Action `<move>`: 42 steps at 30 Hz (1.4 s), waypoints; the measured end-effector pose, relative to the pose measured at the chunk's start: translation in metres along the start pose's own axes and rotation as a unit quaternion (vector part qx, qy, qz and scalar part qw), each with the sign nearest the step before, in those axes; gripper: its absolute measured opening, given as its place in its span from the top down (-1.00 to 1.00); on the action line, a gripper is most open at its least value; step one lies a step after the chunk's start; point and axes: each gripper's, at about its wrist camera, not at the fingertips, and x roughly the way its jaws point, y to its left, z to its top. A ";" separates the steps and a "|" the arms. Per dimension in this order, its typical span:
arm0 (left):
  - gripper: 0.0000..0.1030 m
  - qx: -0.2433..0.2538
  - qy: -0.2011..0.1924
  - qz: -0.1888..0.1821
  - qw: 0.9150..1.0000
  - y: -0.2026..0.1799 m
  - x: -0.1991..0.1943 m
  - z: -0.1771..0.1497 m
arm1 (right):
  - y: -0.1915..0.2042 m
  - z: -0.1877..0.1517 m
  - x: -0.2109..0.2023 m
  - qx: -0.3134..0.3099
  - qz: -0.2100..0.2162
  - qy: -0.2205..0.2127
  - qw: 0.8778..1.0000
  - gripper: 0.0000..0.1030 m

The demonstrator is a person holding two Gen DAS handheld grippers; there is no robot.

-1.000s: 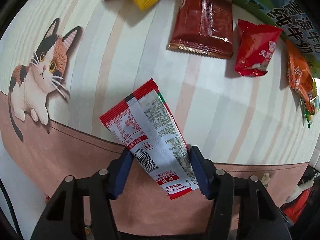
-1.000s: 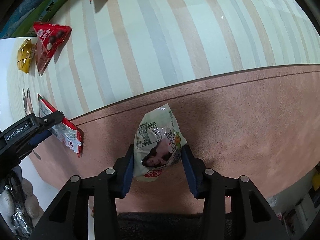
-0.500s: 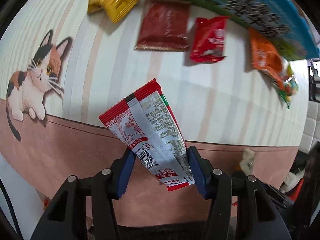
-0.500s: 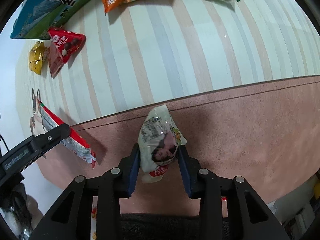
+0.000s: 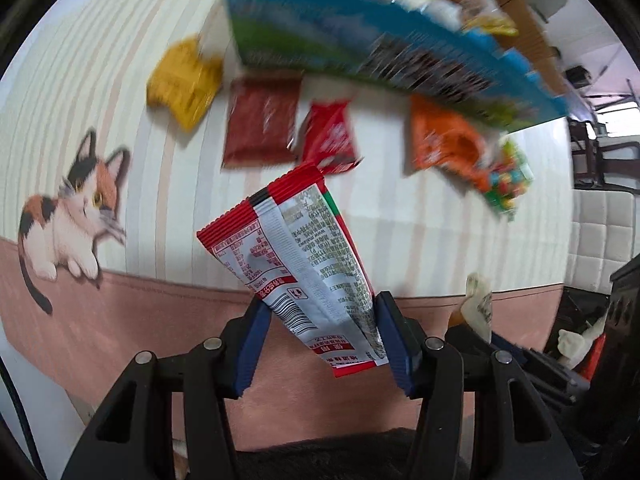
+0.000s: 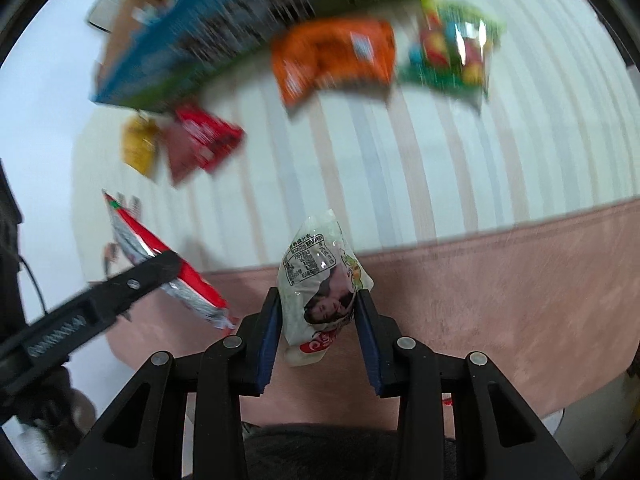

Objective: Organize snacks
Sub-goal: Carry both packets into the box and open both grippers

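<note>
Left gripper clamped on a red-and-white snack sachet, blue pads pressing both long edges near the lower end; long axis tilted from about 5 o'clock at the pinch to 11 o'clock at the free crimped end. Sachet held clear of the striped cat-print mat, free end aimed toward the row of packets beyond.

Right gripper clamped on a small pale green-and-white snack packet, pinched across its lower half, long axis near upright toward 12 o'clock with a slight lean to 11. Same sachet and left gripper visible in the right wrist view at 9 o'clock, close beside the right gripper, both over the pink border of the mat.

Open blue-and-green carton at 12 to 1 o'clock from the left gripper and at 11 o'clock from the right, motion-blurred, long side running across the view, loose packets showing over its top edge. In front of it, on the mat: yellow packet, dark red flat packet, bright red packet, orange packet, multicoloured candy bag.

Judged step: carrying both held items toward the carton. Deciding relation: carton straight ahead and beyond the row on the mat, so each held item must pass over that row; neither gripper clearly nearer. Risk: a free end brushing the carton wall on entry.
</note>
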 end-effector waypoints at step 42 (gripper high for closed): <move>-0.45 0.068 -0.026 -0.027 0.997 -0.105 -0.018 0.241 | -0.011 0.240 -0.089 -0.022 -0.050 -0.097 0.994 -0.66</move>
